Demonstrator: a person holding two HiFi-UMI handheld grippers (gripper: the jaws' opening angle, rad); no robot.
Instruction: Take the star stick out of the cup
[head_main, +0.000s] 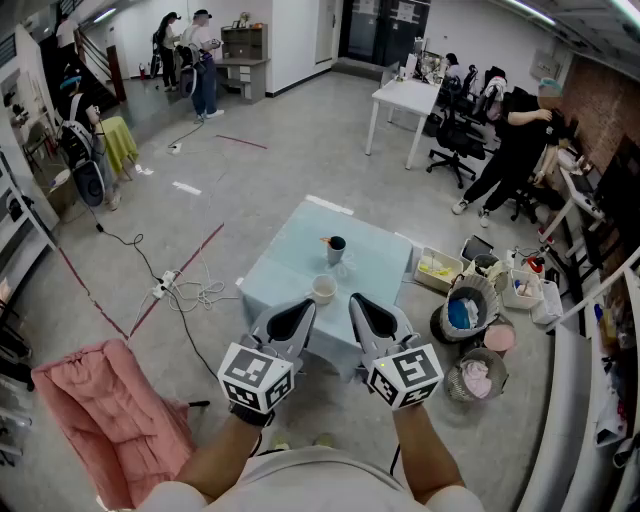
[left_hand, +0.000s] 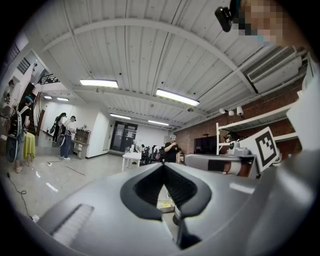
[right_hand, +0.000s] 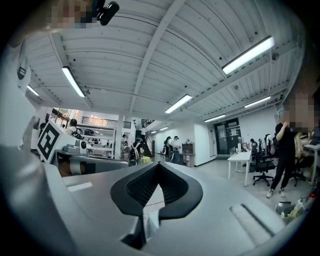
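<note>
A small table with a light blue cloth stands ahead of me in the head view. On it is a dark cup with the orange star stick poking out at its left rim. A pale cup sits nearer, by the front edge. My left gripper and right gripper are side by side just short of the table's near edge, well back from the dark cup. Both are shut with nothing held. In the gripper views the left gripper and right gripper have their jaw tips together and look out level across the room.
A pink padded chair is at my near left. Cables and a power strip lie on the floor left of the table. Bins and boxes crowd its right side. A white desk, office chairs and people are farther back.
</note>
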